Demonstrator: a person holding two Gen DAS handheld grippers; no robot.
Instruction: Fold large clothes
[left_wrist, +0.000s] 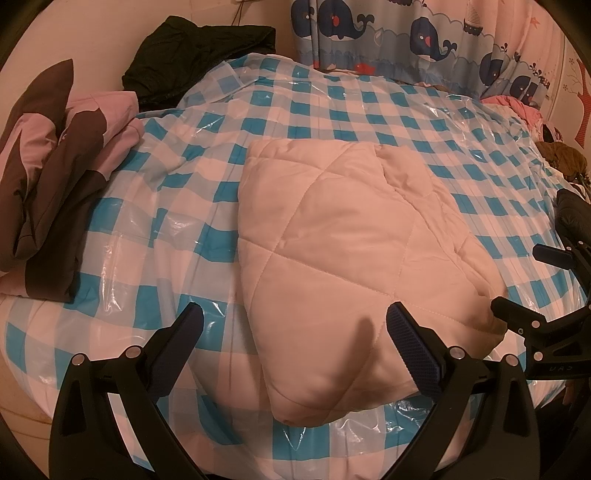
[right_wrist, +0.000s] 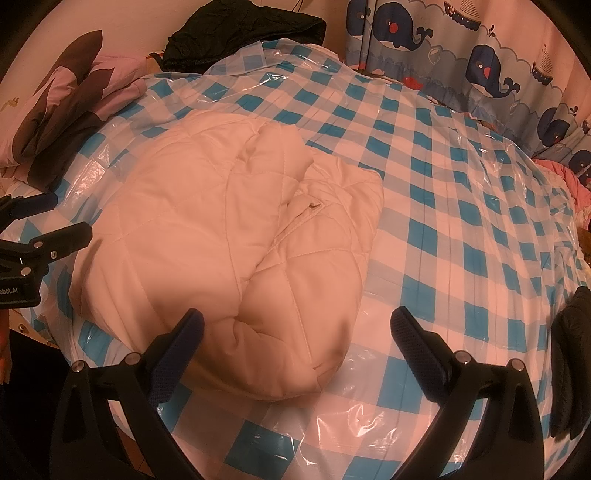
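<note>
Both pairs of fingers stand wide apart and hold nothing. On the left gripper (left_wrist: 293, 328) the right finger's ribbed pad (left_wrist: 412, 350) hangs over the near edge of the cream quilted jacket (left_wrist: 347, 258), while the other finger sits over the checked plastic sheet (left_wrist: 155, 206) at about 7 o'clock from the garment. The right gripper (right_wrist: 295, 332) hovers over the jacket's near corner, its left finger above the padded fabric and its right one over bare sheet; whether any finger touches the cloth cannot be told.

Folded into a thick bundle, the jacket lies in the middle of the bed on the blue-and-white sheet, with diamond stitching on top and a snap tab showing in the right wrist view. At 10 o'clock from it rests a pink and brown folded garment (left_wrist: 55, 177), and at 11 o'clock a black garment (left_wrist: 195, 59). Along the far side, toward 1 o'clock, hangs a whale-print curtain (left_wrist: 417, 40).
</note>
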